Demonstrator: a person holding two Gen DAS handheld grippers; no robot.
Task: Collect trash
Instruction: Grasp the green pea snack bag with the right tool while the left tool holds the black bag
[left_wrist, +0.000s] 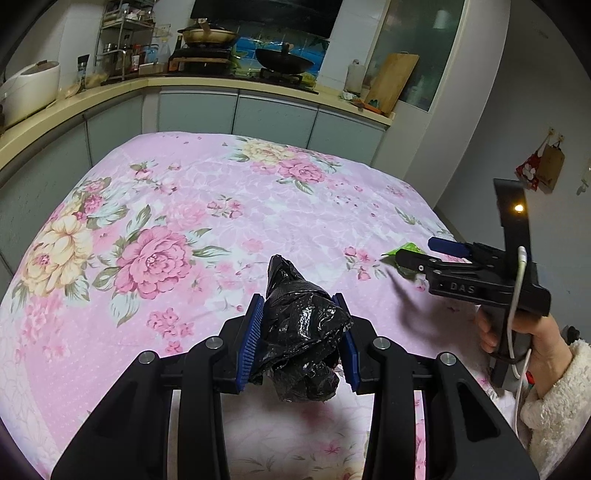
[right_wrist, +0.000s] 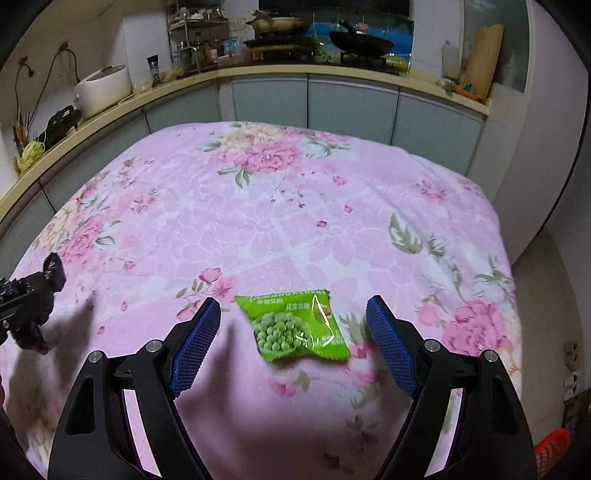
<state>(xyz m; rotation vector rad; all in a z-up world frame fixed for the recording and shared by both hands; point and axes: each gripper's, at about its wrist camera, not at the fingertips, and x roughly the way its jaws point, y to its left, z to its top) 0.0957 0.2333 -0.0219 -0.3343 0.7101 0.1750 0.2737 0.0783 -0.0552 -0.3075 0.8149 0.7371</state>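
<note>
1. Pink floral cloth (right_wrist: 295, 206) covers the table, with a kitchen counter (right_wrist: 258, 72) beyond its far edge.
2. Only the left wrist view shows the crumpled black trash bag (left_wrist: 301, 336); the left gripper (left_wrist: 301, 332) clamps it between narrow blue pads.
3. Only the right wrist view shows the green pea snack packet (right_wrist: 297, 325) whole, lying on the cloth between the wide-spread fingers of the right gripper (right_wrist: 293, 341), untouched.

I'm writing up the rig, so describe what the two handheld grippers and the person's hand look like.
Both grippers are matte black plastic with silver pivot bolts and blue ribbed finger pads. The right gripper bears embossed "DAS" lettering and a white cable. The right hand is bare, with a fluffy cream sleeve.
</note>
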